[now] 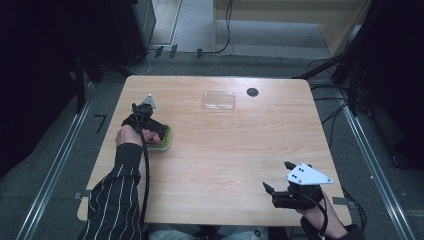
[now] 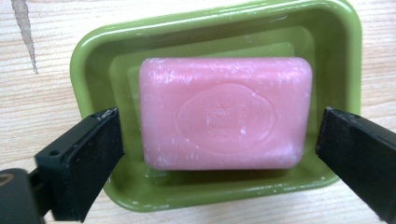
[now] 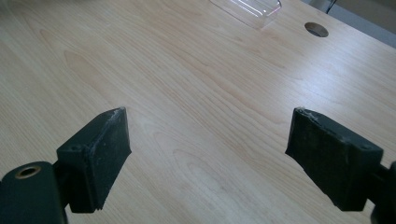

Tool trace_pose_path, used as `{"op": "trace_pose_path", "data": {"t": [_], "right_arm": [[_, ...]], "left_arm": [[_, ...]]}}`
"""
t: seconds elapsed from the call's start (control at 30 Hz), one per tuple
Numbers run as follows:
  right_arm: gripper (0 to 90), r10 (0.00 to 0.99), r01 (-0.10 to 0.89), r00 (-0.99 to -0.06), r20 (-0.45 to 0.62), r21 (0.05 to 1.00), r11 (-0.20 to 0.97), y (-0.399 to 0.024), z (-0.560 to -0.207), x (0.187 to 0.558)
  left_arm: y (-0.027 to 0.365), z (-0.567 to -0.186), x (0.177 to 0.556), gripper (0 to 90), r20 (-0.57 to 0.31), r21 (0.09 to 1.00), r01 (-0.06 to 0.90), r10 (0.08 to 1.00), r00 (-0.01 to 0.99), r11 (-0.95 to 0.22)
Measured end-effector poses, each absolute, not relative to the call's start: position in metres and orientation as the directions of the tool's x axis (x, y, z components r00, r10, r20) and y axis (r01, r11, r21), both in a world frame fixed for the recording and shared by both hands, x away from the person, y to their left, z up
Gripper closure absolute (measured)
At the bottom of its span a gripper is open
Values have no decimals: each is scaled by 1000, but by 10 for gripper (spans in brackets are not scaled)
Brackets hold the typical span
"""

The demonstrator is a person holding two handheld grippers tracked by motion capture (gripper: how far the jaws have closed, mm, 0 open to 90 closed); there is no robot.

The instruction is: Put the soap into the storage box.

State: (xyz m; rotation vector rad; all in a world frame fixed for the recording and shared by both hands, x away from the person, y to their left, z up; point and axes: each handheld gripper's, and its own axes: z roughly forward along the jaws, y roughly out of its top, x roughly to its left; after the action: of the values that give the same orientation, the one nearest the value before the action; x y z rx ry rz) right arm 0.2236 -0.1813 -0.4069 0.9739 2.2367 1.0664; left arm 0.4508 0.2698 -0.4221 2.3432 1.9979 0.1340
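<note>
A pink bar of soap [image 2: 224,112] lies flat in a green dish [image 2: 93,60] on the wooden table. My left gripper [image 2: 219,126] hangs right over it, open, one black jaw on each short side of the bar with a small gap on both sides. In the high view the left gripper [image 1: 155,131] covers most of the dish [image 1: 167,144] at the table's left. My right gripper [image 1: 276,176] is held near the front right corner, open; its jaws [image 3: 208,123] have only bare wood between them.
A clear plastic tray [image 1: 218,100] lies at the back middle of the table, with a round cable hole [image 1: 252,92] just right of it. Both also show far off in the right gripper view: the tray [image 3: 247,8] and the hole [image 3: 316,29].
</note>
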Motion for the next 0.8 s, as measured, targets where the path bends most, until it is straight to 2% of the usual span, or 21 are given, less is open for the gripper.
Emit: {"op": "trace_pose_path", "data": {"t": [0.8], "right_arm": [[138, 769, 401, -629, -111, 802, 443, -181, -407, 222]], "left_arm": [[261, -410, 424, 0, 45, 97, 973, 977, 206, -210]]}}
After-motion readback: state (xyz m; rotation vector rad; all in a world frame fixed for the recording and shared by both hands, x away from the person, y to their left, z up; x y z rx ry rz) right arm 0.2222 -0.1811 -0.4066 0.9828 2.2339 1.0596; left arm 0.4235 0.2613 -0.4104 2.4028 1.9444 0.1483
